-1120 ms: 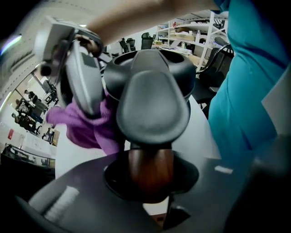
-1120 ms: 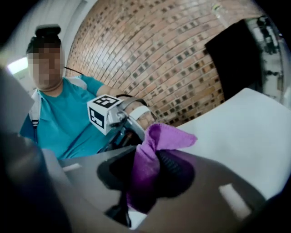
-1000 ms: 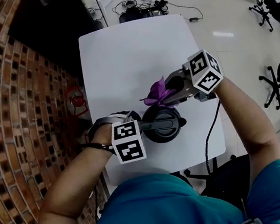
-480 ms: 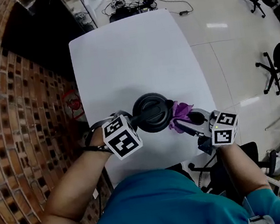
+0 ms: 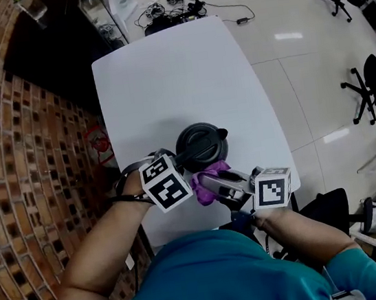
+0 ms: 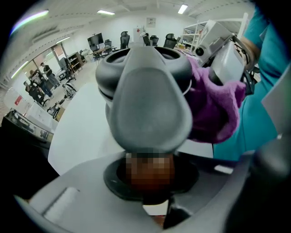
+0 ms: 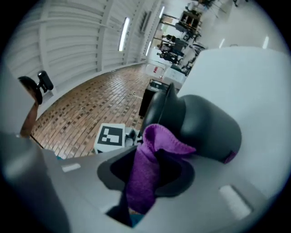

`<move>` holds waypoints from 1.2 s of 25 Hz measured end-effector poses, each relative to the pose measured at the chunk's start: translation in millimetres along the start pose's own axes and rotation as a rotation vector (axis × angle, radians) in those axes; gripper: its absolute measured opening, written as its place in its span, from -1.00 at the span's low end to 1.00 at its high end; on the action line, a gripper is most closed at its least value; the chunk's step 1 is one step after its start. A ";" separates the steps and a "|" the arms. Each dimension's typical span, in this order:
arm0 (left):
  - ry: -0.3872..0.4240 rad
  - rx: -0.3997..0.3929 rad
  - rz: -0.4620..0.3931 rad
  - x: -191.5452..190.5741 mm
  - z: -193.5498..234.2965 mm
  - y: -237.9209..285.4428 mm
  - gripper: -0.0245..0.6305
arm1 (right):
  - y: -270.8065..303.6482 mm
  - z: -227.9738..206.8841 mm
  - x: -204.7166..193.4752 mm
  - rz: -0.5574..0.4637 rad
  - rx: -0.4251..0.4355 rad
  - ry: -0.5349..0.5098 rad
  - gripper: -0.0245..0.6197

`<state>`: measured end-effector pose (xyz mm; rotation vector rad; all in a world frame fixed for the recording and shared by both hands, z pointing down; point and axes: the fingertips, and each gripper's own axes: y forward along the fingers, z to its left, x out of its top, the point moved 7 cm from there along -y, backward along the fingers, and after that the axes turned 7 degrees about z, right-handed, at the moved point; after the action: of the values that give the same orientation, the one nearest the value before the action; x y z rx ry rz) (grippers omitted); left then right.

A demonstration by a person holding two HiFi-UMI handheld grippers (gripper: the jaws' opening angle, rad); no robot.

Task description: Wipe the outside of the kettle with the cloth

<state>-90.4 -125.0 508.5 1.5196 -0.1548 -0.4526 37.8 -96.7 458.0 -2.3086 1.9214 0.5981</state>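
Two grippers were engaged. Left gripper [image 5: 175, 166] jaws stood partly closed on the kettle [image 5: 202, 145] handle, steadying it toward the near end of the table [image 5: 170, 72]. Right gripper [image 5: 215, 183], jaws clamped on the purple cloth [image 5: 204, 176], had swung from the kettle's right side to its near side, so wiping was evidently progressing around the body.

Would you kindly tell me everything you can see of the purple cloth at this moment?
The purple cloth looks like soft, fuzzy fabric, bunched rather than spread flat. The right hand-held gripper is shut on it: a strip runs between the jaws and a folded end sticks out beyond them. That end lies against the side of the dark kettle, on the side nearest the person.
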 end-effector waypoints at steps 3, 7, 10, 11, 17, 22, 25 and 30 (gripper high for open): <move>0.040 0.003 -0.004 0.7 0.5 -0.2 -0.63 | 22.9 5.4 -2.4 0.038 0.064 -0.029 -0.59; 0.093 0.001 -0.017 -1.4 0.5 -0.3 -0.63 | 30.5 12.4 -12.4 0.291 0.154 -0.163 -0.60; 0.140 0.018 -0.010 2.5 1.7 1.0 -0.63 | -12.3 48.4 1.9 0.415 0.161 -0.455 -0.60; 0.155 0.021 -0.006 3.6 2.7 1.0 -0.63 | -26.6 64.0 16.3 0.404 0.137 -0.567 -0.60; 0.212 0.033 0.014 3.3 5.4 4.0 -0.63 | -7.3 109.5 74.2 0.581 -0.113 -1.151 -0.60; 0.222 0.051 0.013 2.8 5.5 3.5 -0.63 | 54.4 92.6 61.9 0.802 -0.076 -1.364 -0.60; 0.207 0.039 -0.013 0.8 7.4 2.4 -0.63 | 68.5 93.2 63.4 0.902 -0.077 -1.421 -0.60; 0.197 0.015 -0.041 1.6 7.0 1.8 -0.63 | 46.1 85.0 68.2 1.000 -0.107 -1.416 -0.60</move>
<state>-91.2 -132.1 510.4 1.5750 0.0264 -0.3321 -17.7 -143.9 364.8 -0.2431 1.8694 1.7075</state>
